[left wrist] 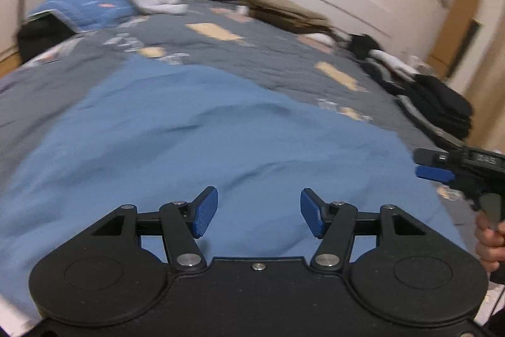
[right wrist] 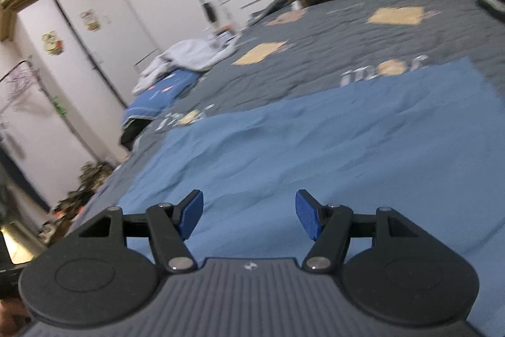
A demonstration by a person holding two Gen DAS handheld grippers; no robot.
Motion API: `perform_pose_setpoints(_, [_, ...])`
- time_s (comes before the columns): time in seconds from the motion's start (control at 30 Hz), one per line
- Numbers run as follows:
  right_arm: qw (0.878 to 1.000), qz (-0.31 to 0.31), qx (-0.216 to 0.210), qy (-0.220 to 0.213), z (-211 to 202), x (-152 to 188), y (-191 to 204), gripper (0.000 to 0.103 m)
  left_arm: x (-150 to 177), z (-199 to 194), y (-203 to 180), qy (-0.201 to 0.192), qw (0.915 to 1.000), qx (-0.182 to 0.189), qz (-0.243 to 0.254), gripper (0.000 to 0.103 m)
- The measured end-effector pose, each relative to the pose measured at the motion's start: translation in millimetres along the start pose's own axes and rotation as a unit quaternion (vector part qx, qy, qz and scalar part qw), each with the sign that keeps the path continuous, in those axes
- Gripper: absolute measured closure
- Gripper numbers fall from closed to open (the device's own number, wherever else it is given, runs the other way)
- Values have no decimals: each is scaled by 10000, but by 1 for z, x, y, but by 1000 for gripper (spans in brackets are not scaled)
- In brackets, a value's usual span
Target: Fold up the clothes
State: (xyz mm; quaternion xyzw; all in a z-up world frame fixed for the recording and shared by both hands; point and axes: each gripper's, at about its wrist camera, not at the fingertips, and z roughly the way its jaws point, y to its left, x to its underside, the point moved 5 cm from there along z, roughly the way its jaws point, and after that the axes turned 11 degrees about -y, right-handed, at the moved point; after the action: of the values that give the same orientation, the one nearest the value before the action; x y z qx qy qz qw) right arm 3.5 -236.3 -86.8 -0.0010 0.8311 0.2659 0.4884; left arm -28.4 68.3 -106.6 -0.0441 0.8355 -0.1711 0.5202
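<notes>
Hovering low over the bed, the left gripper (left wrist: 258,212) points forward with its blue-padded fingers (left wrist: 205,212) spread wide and nothing between them. The right gripper (right wrist: 249,215) is posed the same way, tilted in roll, jaws apart and empty. In the left wrist view the right gripper appears at the far right edge, held by a hand (left wrist: 487,242) on its trigger grip.

The task item, a light blue garment (left wrist: 195,147), lies spread flat on the grey patterned bedspread (left wrist: 268,52), directly beneath both grippers. Its surface shows shallow wrinkles. Its far edge (right wrist: 315,97) runs across the bedspread ahead of the right gripper; in the right wrist view a corner lies at the upper right. Beyond that edge the bedspread is bare for a wide stretch.

Surrounding items:
- a stack of dark clothing (left wrist: 442,103) along the right side of the bed, near the garment's right edge;
- a pale crumpled garment (right wrist: 189,56) on a blue quilt (right wrist: 157,97) at the left side, well apart;
- a tan folded item (left wrist: 284,11) at the head of the bed;
- a white wardrobe (right wrist: 79,52) against the wall, off the bed.
</notes>
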Motion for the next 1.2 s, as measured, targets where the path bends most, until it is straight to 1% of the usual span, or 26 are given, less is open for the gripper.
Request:
perform_pose_setpoints(0.07, [9998, -91, 181, -16, 0, -11, -20, 39, 1, 18, -18, 38, 9991, 424, 30, 45])
perform_pose_setpoints(0.17, [9990, -173, 405, -51, 0, -27, -50, 39, 2, 44, -47, 129, 9960, 857, 225, 45])
perform_pose_setpoints(0.23, [9979, -173, 611, -141, 1, -38, -74, 39, 1, 59, -65, 149, 9938, 1028, 403, 45])
perform_pose_setpoints(0.37, [9949, -114, 987, -162, 7, -50, -118, 39, -4, 85, -92, 210, 9894, 1297, 612, 45])
perform_pose_setpoints(0.5, [9921, -283, 1219, -91, 15, -56, -148, 39, -6, 102, -107, 204, 9872, 1379, 771, 44])
perform_pose_setpoints(0.63, [9912, -320, 1279, -82, 27, -65, -173, 39, -8, 119, -122, 198, 9847, 1460, 929, 43])
perform_pose_setpoints(0.8, [9903, -252, 1363, -86, 51, -87, -211, 39, -11, 139, -140, 193, 9813, 1557, 1112, 43])
perform_pose_setpoints(0.93, [9871, -333, 1563, -29, 79, -106, -243, 39, -10, 142, -133, 226, 9817, 1582, 1036, 42])
perform_pose_setpoints(1.03, [9846, -382, 1704, 61, 101, -116, -265, 39, -16, 145, -132, 168, 9821, 1602, 977, 42])
perform_pose_setpoints(1.2, [9823, -326, 1843, 90, 131, -128, -292, 39, -20, 150, -127, 145, 9827, 1635, 855, 42])
